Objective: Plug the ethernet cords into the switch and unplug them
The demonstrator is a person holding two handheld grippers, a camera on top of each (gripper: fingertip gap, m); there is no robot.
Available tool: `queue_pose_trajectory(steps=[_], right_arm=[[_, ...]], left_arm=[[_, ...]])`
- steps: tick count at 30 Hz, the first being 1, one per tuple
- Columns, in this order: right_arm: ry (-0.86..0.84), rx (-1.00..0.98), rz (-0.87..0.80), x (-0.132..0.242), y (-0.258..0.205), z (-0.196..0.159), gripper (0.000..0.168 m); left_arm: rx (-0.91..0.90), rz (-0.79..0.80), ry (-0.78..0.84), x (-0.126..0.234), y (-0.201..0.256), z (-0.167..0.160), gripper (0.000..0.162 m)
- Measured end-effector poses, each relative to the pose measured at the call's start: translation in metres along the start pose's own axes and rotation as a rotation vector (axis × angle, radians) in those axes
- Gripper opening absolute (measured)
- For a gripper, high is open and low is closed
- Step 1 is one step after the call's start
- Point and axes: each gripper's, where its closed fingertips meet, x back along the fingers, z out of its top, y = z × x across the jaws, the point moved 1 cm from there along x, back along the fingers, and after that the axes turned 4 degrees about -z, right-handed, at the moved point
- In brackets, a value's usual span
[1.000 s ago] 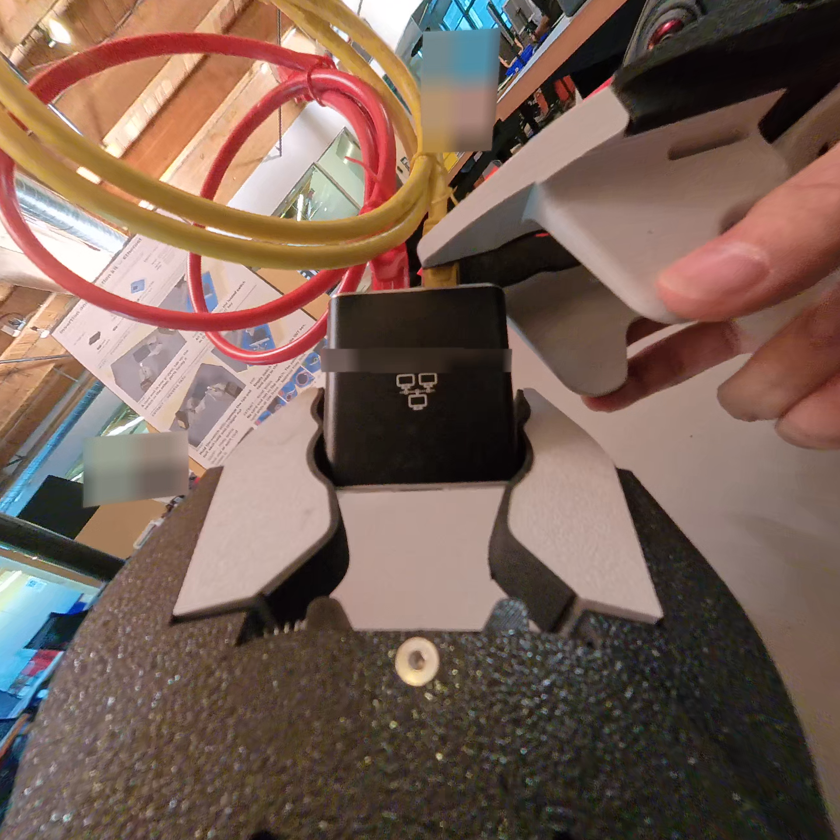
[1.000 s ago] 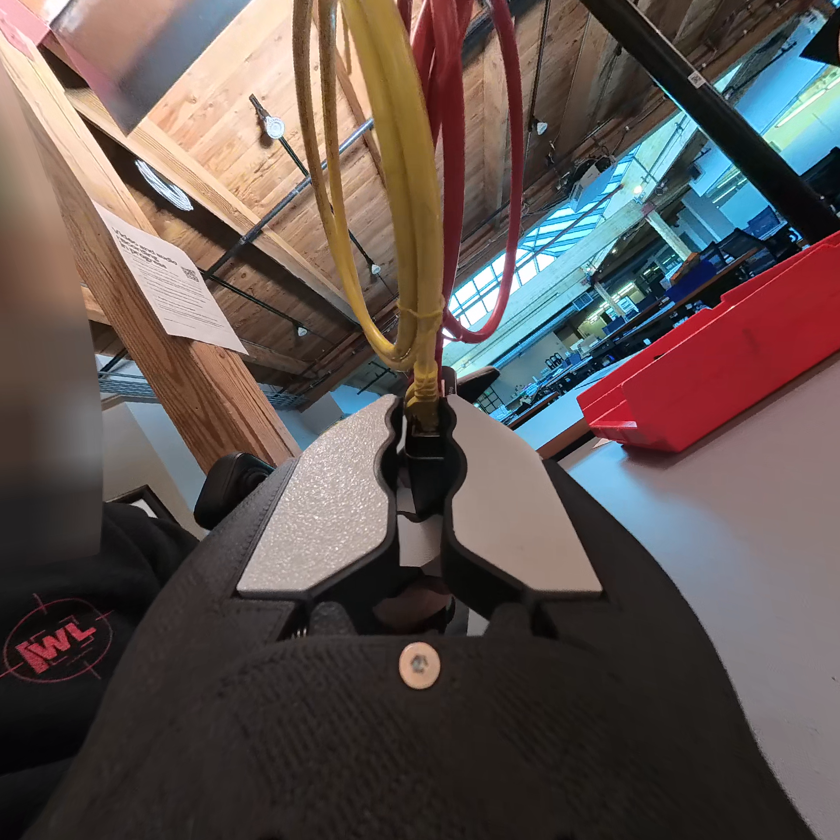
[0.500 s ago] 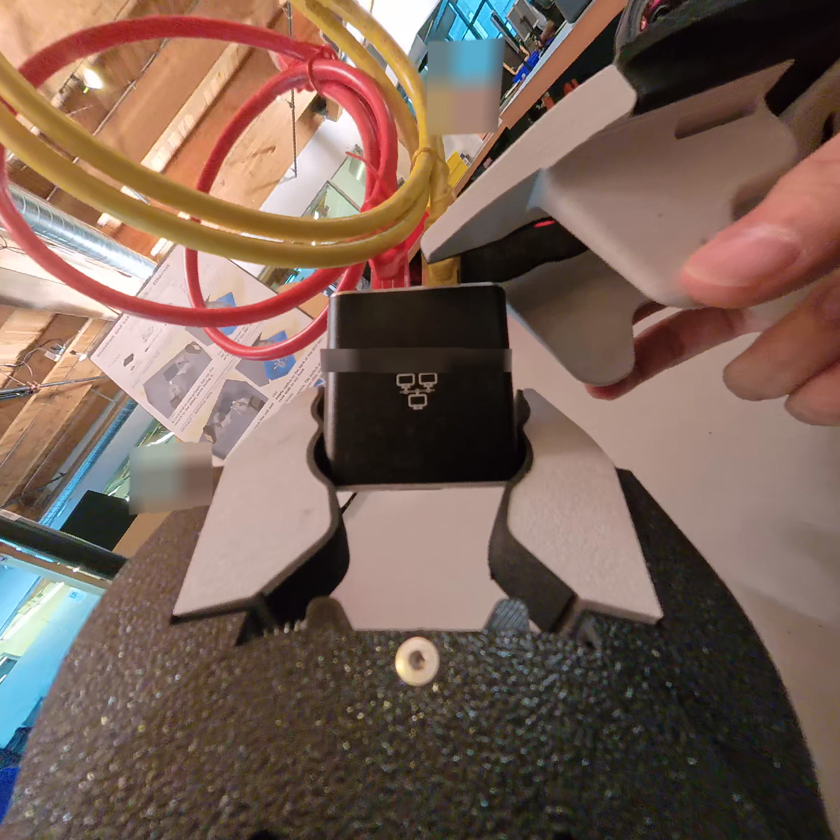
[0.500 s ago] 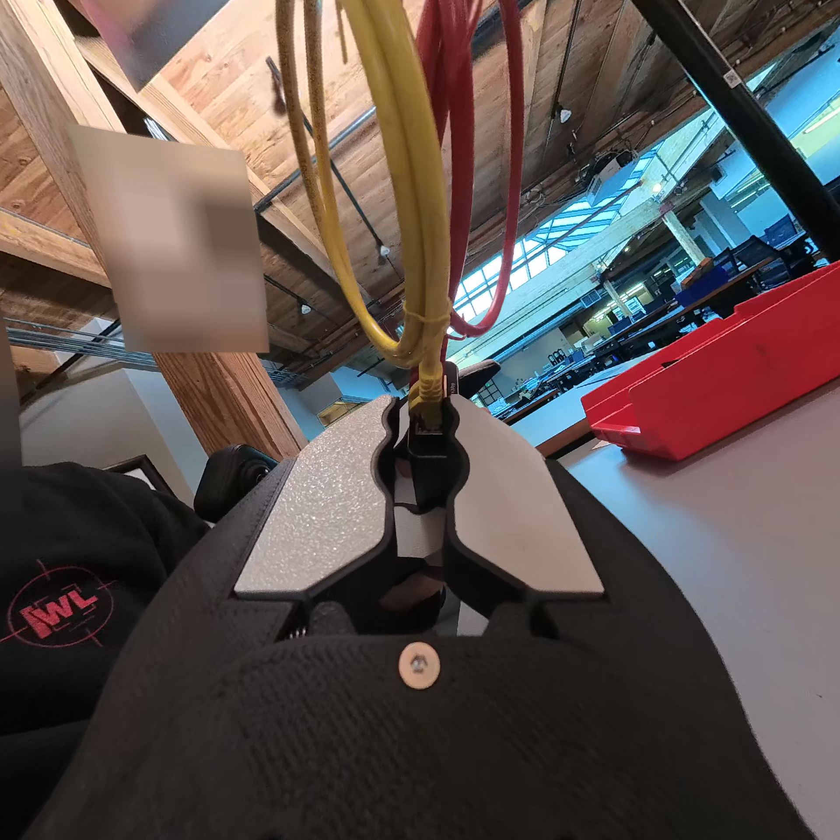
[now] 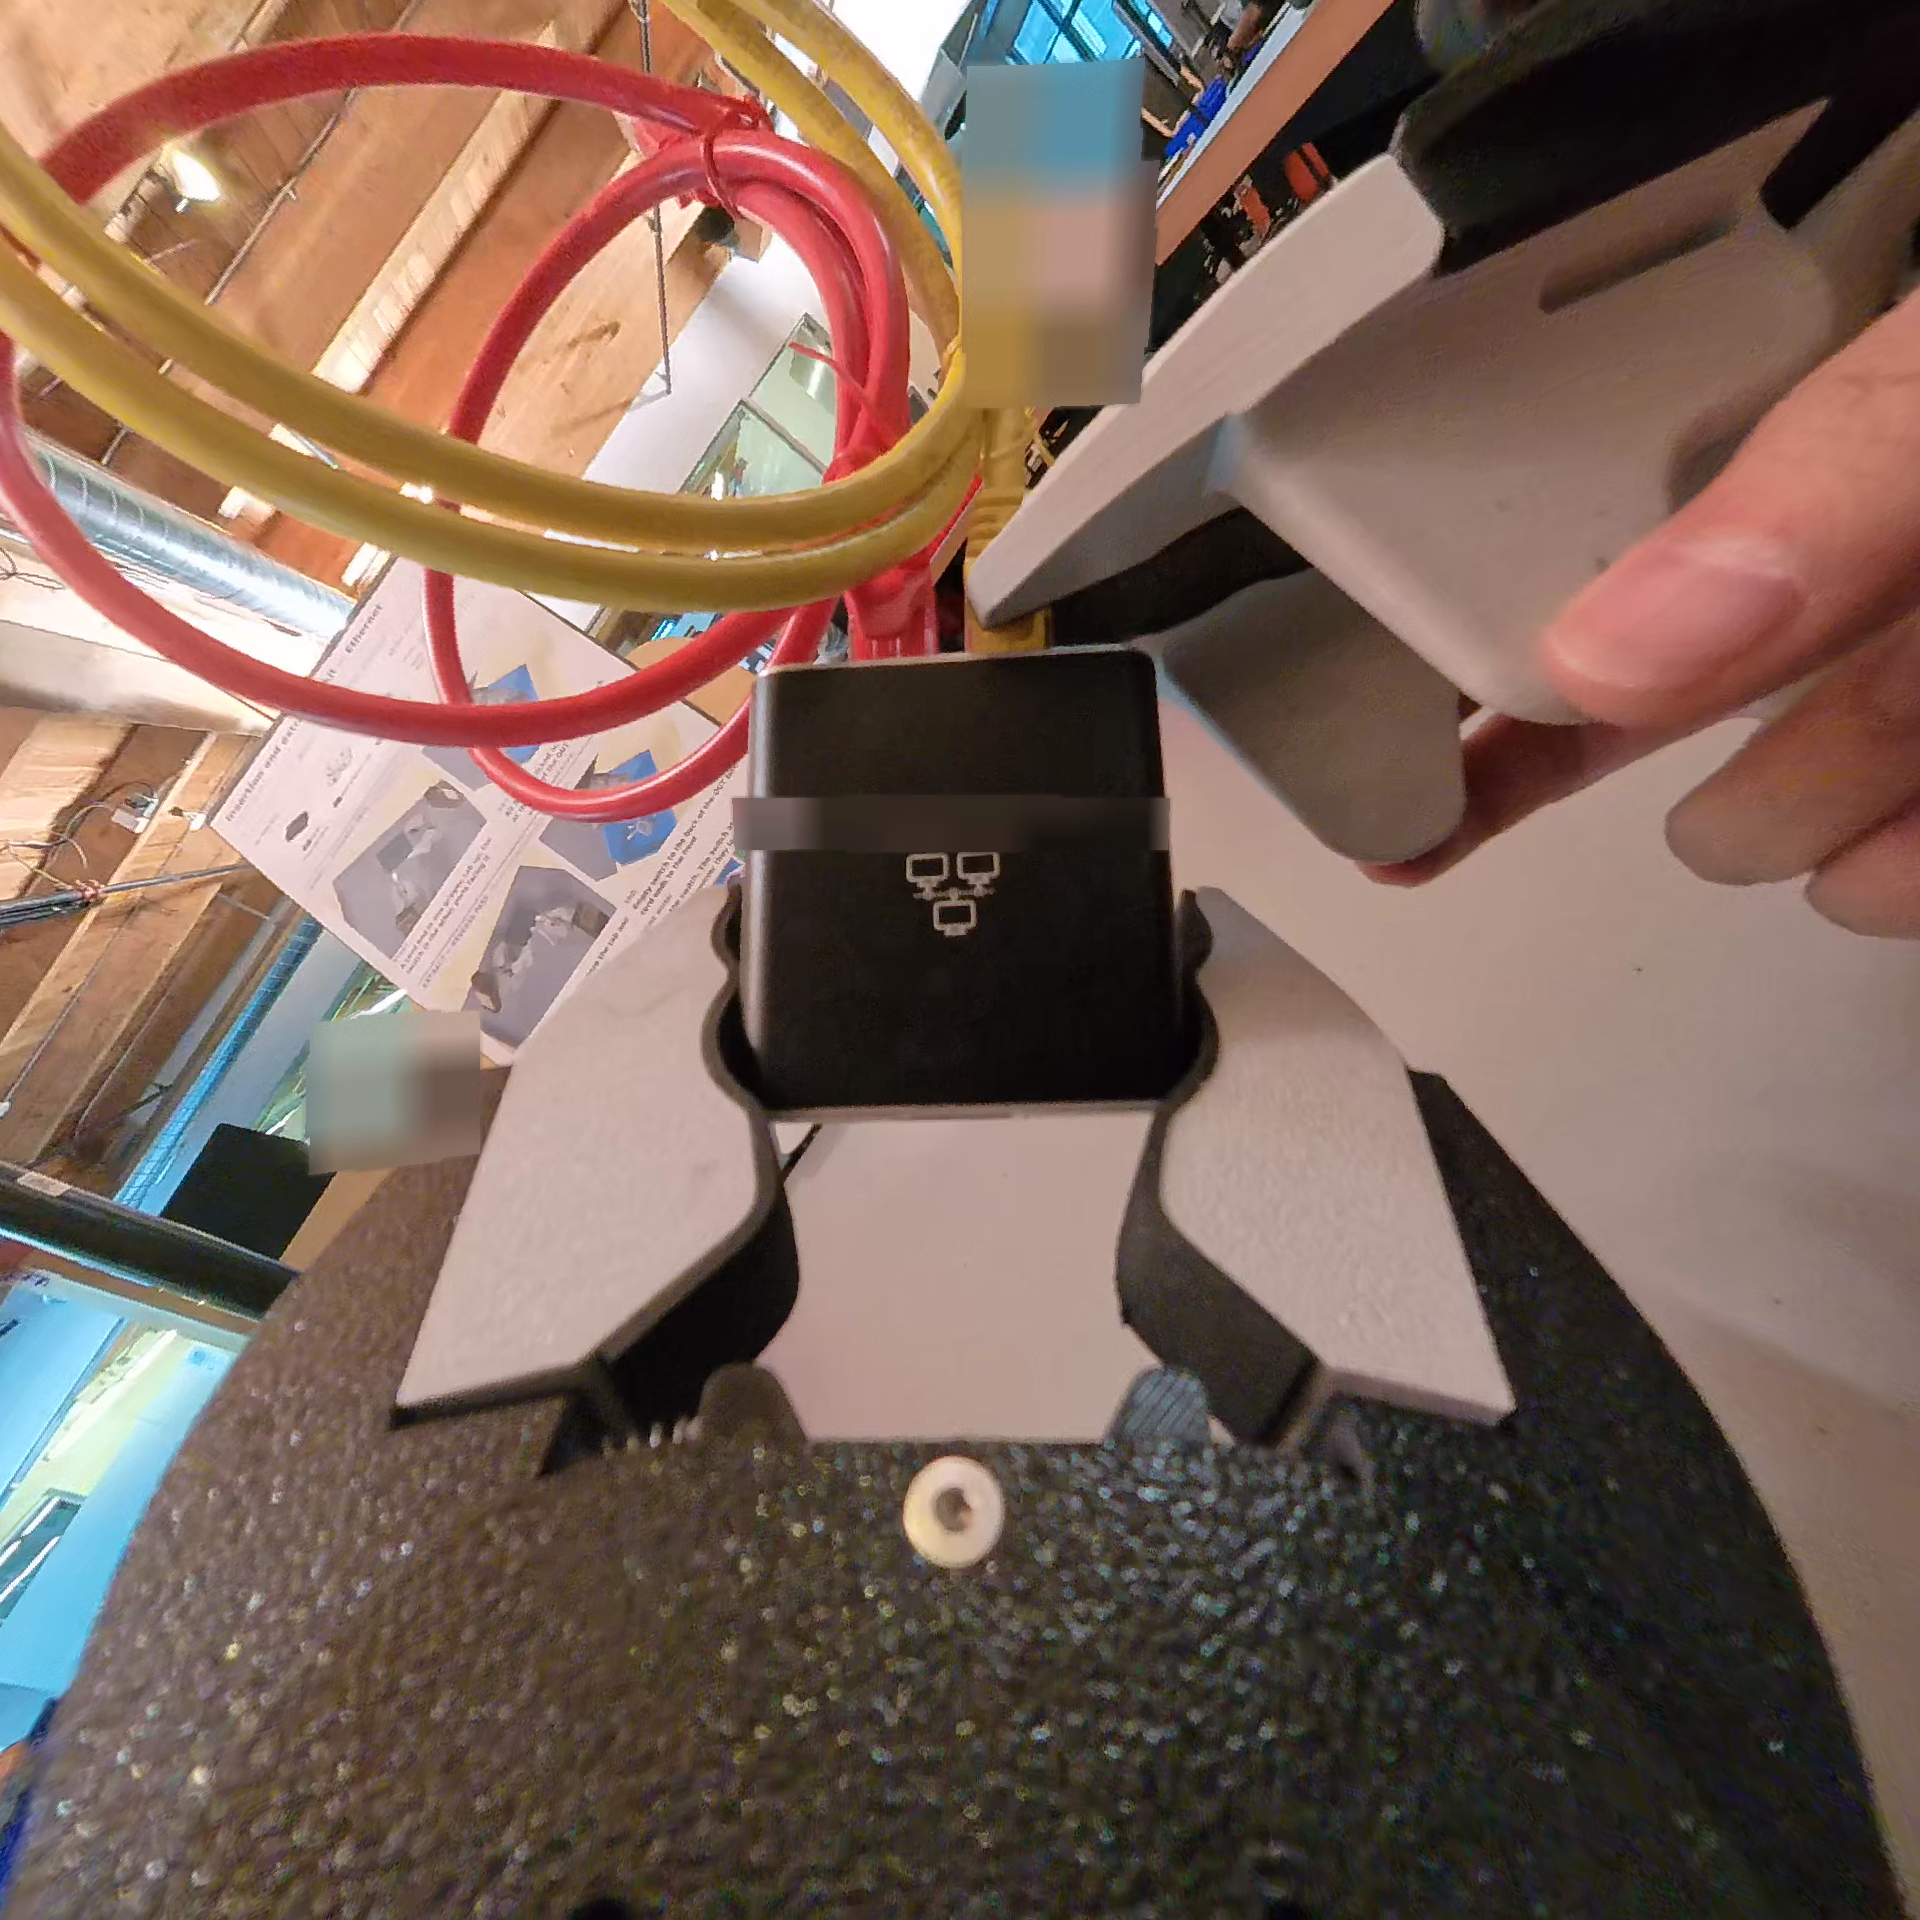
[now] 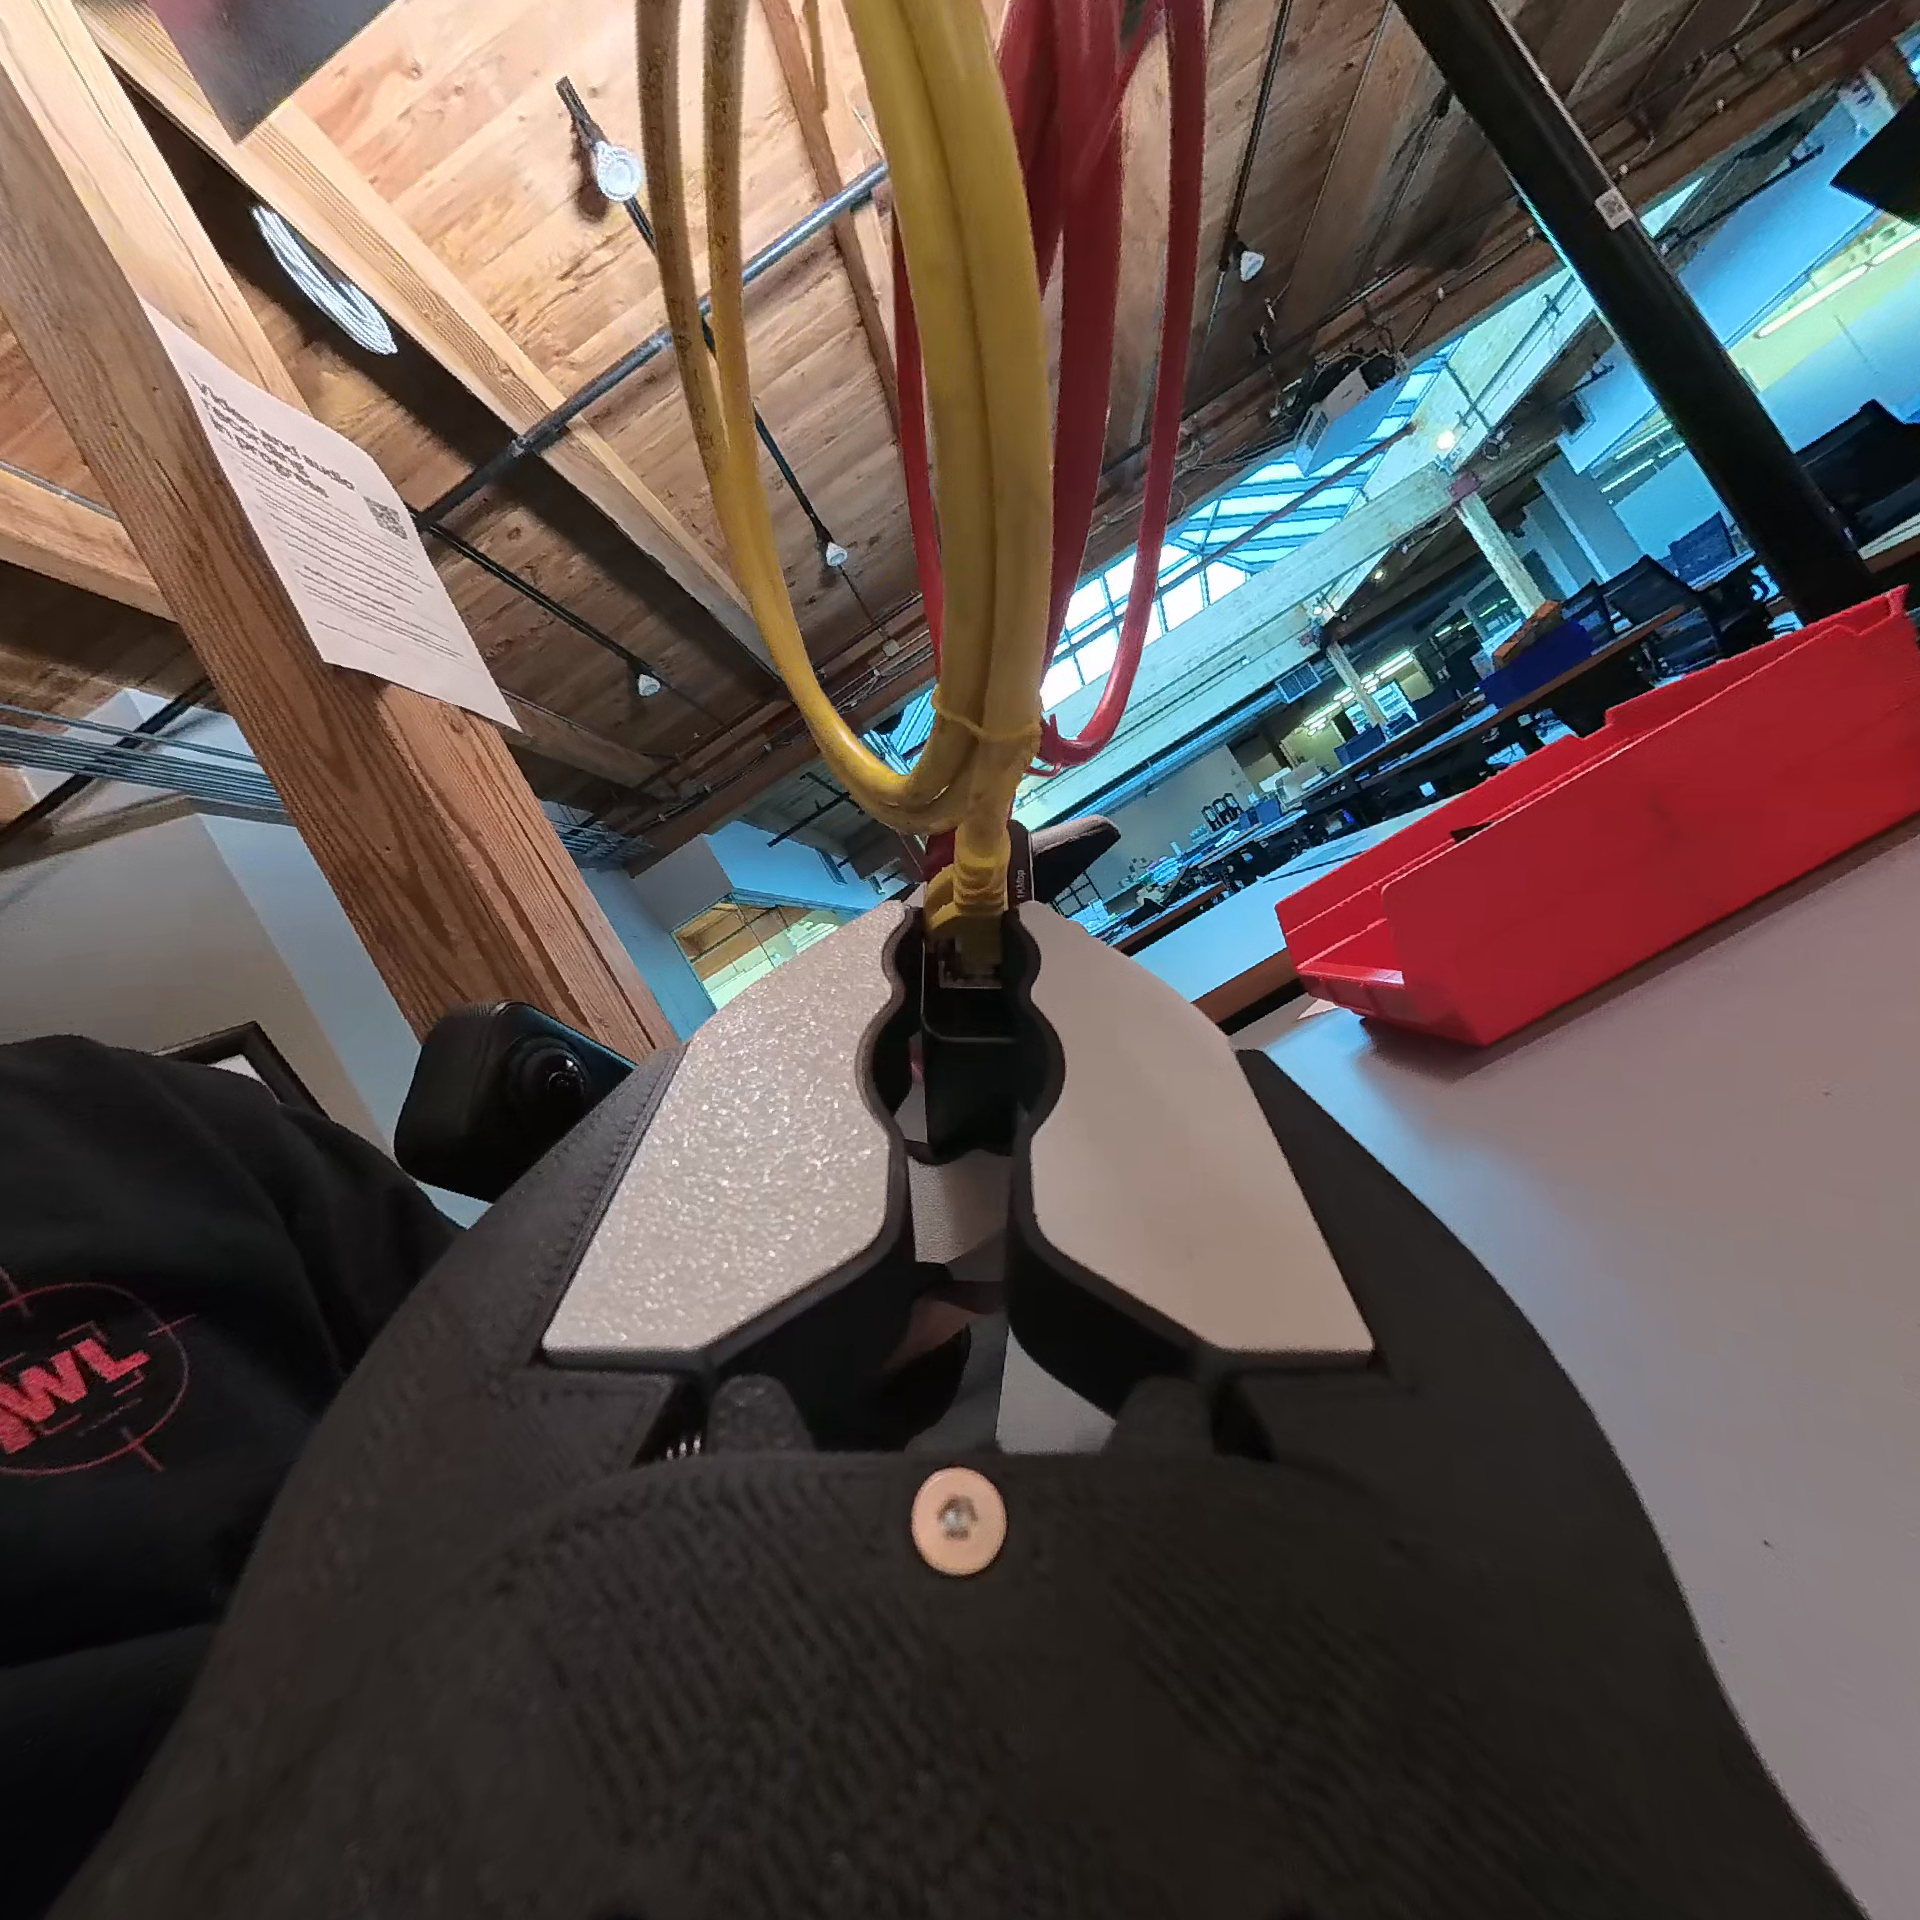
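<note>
My left gripper (image 5: 961, 935) is shut on a small black switch (image 5: 956, 748) and holds it off the table. A coiled yellow cord (image 5: 520, 499) and a coiled red cord (image 5: 582, 800) are plugged into its far end and arch overhead. My right gripper (image 5: 1049, 623), held by a hand (image 5: 1714, 623), reaches in from the right at the switch's far right corner. In the right wrist view, the right gripper (image 6: 966, 935) is shut on the yellow cord's plug (image 6: 971, 914) where it enters the switch (image 6: 971, 1081). The yellow cord (image 6: 987, 416) and red cord (image 6: 1143, 520) rise above it.
A grey table (image 6: 1610, 1195) lies to the right with a red bin (image 6: 1610, 852) on it. A wooden post (image 6: 416, 831) stands at the left. A person's black garment (image 6: 156, 1299) is close at the lower left. The left gripper's camera (image 6: 520, 1081) shows beside it. Spacing between my two grippers at the tips: around 5 cm.
Both grippers, the switch and the cords have tilted slightly together. Both grips are unchanged and the yellow plug still sits at the switch.
</note>
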Motion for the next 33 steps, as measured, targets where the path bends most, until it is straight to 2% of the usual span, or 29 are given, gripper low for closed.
queue_pose_trajectory(steps=[9,15,20,33], right_arm=[[-0.006,-0.002,-0.009,0.0022,0.0033,-0.0004,0.015],[-0.005,-0.014,0.007,0.0019,0.0025,-0.0014,0.024],[0.000,-0.032,0.010,0.0035,0.0043,-0.0018,0.015],[0.016,-0.046,0.012,0.0034,0.0042,-0.0020,0.014]], left_arm=[[-0.051,0.001,-0.031,-0.0015,0.0000,-0.0019,0.077],[-0.046,-0.002,-0.042,-0.0018,0.0003,-0.0043,0.077],[-0.041,-0.006,-0.033,-0.0010,0.0025,-0.0031,0.076],[-0.036,-0.002,-0.032,0.0007,0.0031,-0.0010,0.076]])
